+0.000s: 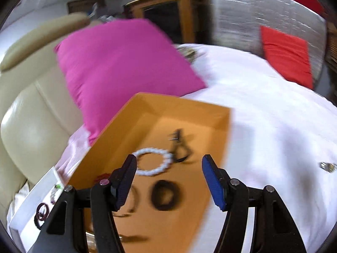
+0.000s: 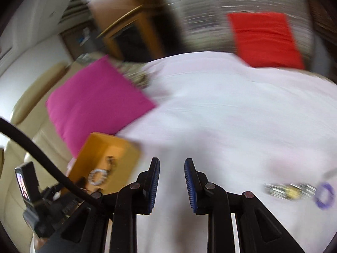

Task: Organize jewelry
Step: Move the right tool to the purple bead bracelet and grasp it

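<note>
Left tongs (image 1: 168, 181) hang released, fingers spread wide, above an orange box (image 1: 219, 126) resting on a bed's white sheet (image 1: 263, 116). Inside the box lie a white bead bracelet (image 1: 152, 162), a dark ring-shaped band (image 1: 165, 195) and a black clip-like piece (image 1: 179, 145), all blurred. Right tongs (image 2: 172, 186), also released and holding nothing, hover over the sheet (image 2: 221, 116), with a purple bracelet (image 2: 324, 195) and silvery jewelry (image 2: 288, 190) lying to their right. A pink pillow (image 1: 126, 67) sits behind the box.
</note>
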Motion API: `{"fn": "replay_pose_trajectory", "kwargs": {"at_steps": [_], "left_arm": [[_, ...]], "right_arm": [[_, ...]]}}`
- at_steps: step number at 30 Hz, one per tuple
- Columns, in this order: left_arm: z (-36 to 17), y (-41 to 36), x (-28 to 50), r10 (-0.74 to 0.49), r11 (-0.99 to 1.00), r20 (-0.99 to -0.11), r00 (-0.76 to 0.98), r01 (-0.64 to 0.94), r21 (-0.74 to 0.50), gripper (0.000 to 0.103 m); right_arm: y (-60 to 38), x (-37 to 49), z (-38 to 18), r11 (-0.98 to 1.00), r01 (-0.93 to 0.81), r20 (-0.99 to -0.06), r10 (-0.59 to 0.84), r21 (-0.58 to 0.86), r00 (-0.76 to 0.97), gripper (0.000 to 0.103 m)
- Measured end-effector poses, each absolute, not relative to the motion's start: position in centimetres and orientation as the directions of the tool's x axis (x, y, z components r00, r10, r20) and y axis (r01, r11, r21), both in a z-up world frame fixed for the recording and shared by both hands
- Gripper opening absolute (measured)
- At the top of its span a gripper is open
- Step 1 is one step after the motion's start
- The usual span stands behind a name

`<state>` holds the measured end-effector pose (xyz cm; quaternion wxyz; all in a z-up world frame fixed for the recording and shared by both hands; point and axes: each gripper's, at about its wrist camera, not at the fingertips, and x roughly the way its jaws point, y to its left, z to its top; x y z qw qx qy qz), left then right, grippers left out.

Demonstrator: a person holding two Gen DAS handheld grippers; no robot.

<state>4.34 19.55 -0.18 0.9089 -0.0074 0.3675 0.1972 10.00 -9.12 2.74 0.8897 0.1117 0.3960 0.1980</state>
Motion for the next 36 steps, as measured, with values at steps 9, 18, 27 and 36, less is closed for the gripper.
{"fn": "replay_pose_trajectory", "kwargs": {"at_steps": [9, 18, 27, 36], "left_arm": [[-1.0, 8.1, 7.2, 0.219, 0.976, -0.680, 0.700, -0.153, 0.156, 0.067], [-3.7, -1.4, 10.2, 0.127, 0.976, -0.730, 0.671, 0.046, 0.212, 0.067], [-6.2, -1.3, 13.0, 0.133, 0.975, -0.773, 0.621, 0.056, 0.213, 0.067], [-6.6, -2.3, 13.2, 0.059, 0.981, -0.779, 0.624, 0.110, 0.163, 0.067]], "right_arm": [[-27.8, 7.3, -0.2, 0.839, 0.089, -0.641, 0.336, 0.536, 0.690, 0.028], [-33.5, 8.1, -4.3, 0.825, 0.203, -0.724, 0.313, 0.528, 0.615, 0.028], [-32.0, 10.7, -6.5, 0.899, 0.164, -0.787, 0.252, 0.405, 0.563, 0.028], [-29.3, 11.1, -6.9, 0.978, 0.141, -0.813, 0.046, 0.155, 0.580, 0.011]]}}
